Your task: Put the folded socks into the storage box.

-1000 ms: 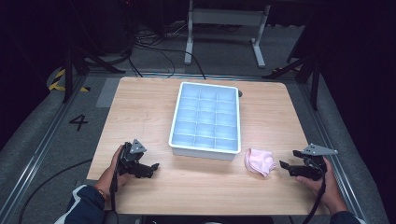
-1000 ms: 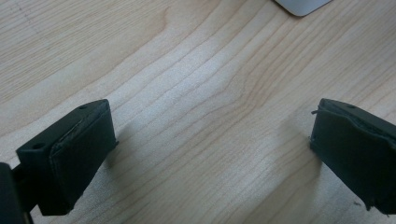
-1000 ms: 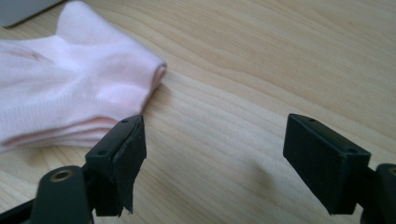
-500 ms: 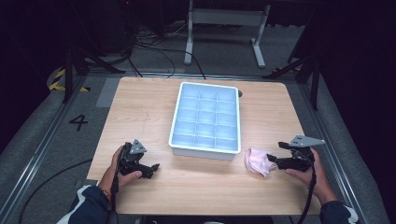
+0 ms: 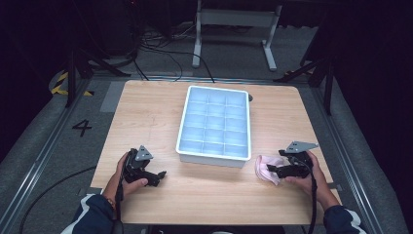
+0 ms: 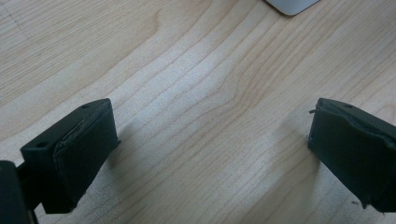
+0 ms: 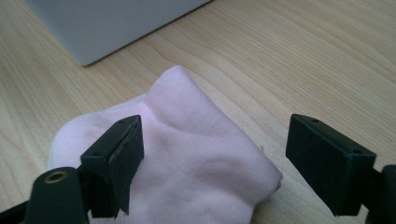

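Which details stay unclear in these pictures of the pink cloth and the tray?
- Pink cloth: in the right gripper view its near part is covered by the right gripper, whose jaws stand open around it; whether it is a sock cannot be told.
- White tray: in the high view, any small content of the compartments is too small to see.
- Left gripper: jaws open over bare table; the picture edge cuts the tray corner.

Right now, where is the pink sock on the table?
In the high view the pink sock lies on the wooden table near its front right, just off the white tray's front right corner, with the right gripper open over it.
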